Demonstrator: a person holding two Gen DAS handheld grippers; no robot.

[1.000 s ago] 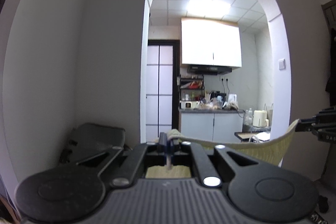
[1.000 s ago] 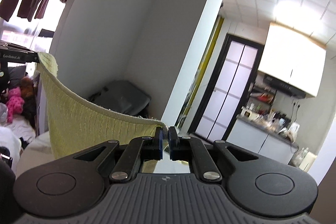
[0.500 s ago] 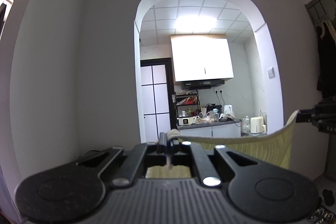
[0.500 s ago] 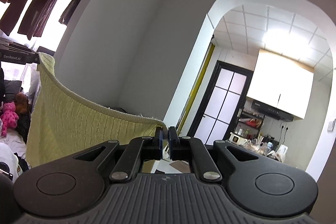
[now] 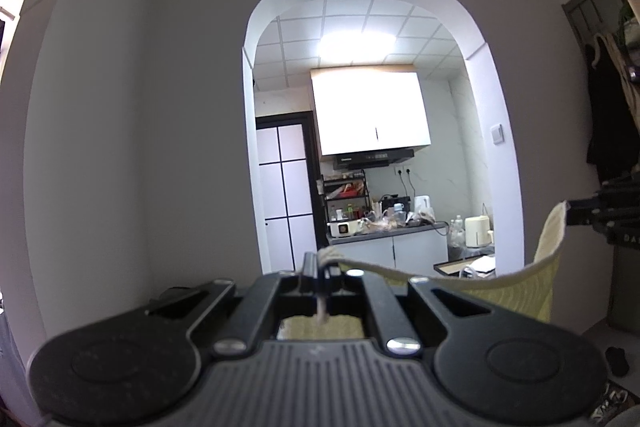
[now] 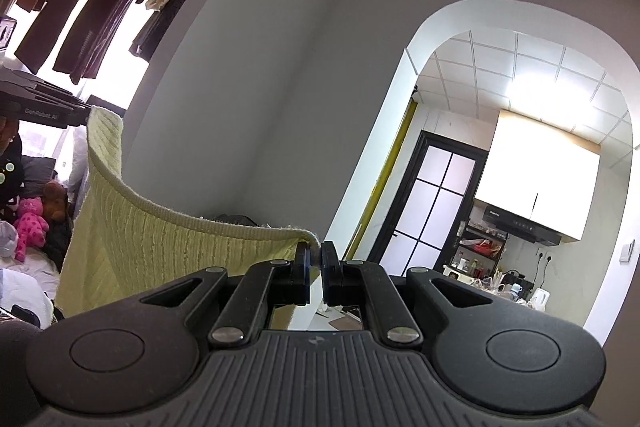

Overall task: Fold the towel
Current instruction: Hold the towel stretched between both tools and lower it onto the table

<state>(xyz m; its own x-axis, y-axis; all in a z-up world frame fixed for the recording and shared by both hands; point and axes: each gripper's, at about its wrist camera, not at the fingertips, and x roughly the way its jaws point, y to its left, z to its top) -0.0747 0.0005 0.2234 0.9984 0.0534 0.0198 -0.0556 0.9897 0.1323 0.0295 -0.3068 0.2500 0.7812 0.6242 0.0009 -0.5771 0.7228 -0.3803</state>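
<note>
A pale yellow ribbed towel (image 6: 160, 247) hangs stretched in the air between my two grippers. My left gripper (image 5: 320, 267) is shut on one top corner, and the towel's hem (image 5: 460, 279) runs off to the right. My right gripper (image 6: 315, 255) is shut on the other top corner. In the left wrist view the right gripper (image 5: 600, 209) shows at the far right with the towel corner in it. In the right wrist view the left gripper (image 6: 44, 107) shows at the far left. The towel's lower part is hidden behind the gripper bodies.
Ahead is a grey wall with an arched opening (image 5: 368, 27) into a kitchen with a counter (image 5: 388, 227) and white cabinet. Dark clothes (image 6: 80, 7) hang at the upper left, pink toys (image 6: 30, 223) lie below. A coat (image 5: 604, 107) hangs at the right.
Both grippers have risen with the towel still stretched between them: the wall and arch sit lower in both views and more ceiling shows. Both grips are unchanged.
</note>
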